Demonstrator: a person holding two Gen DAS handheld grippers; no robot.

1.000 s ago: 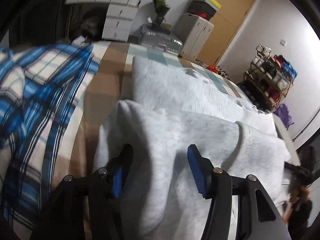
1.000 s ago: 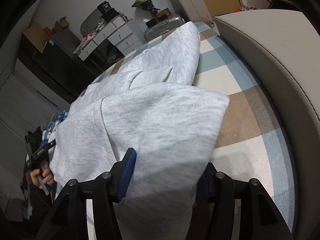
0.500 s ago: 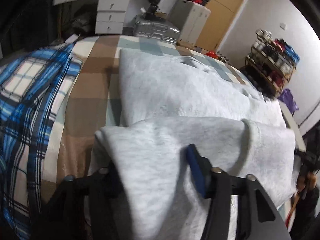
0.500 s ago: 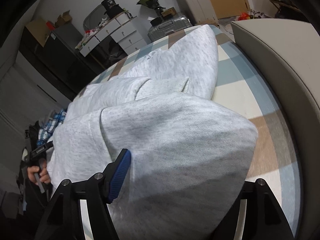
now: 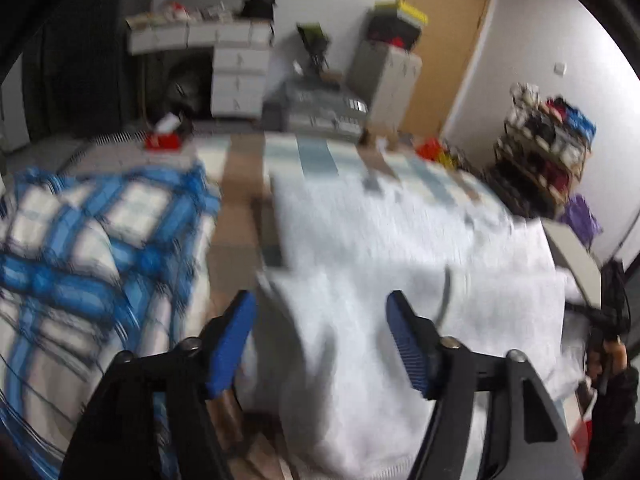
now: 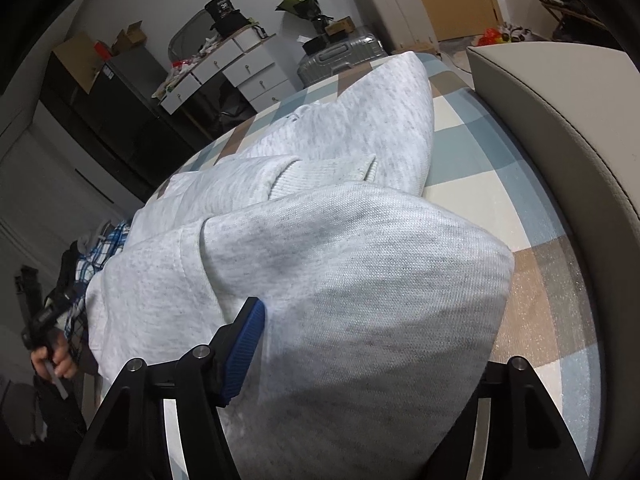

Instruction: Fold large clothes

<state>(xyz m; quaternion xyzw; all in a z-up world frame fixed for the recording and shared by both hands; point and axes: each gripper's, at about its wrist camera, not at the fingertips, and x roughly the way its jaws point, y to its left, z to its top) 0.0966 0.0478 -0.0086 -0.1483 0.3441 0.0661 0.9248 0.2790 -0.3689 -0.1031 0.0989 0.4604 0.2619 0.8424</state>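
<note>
Spreading wide, the left claw has just been opening and has let go of the light grey knit sweatshirt, which lies folded mid-frame on the checked bedspread, its pads clear of the cloth. The right claw straddles the sweatshirt's bulging fold low in frame, as half a second ago; its right pad is hidden, so I cannot tell its grip.

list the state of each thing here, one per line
grey sweatshirt: partly folded on the bed
left gripper: jaws just opened, pads clear of the cloth
right gripper: cloth bulges between the jaws, grip unclear
blue plaid shirt: lying unfolded beside the sweatshirt
wooden door: closed
</note>
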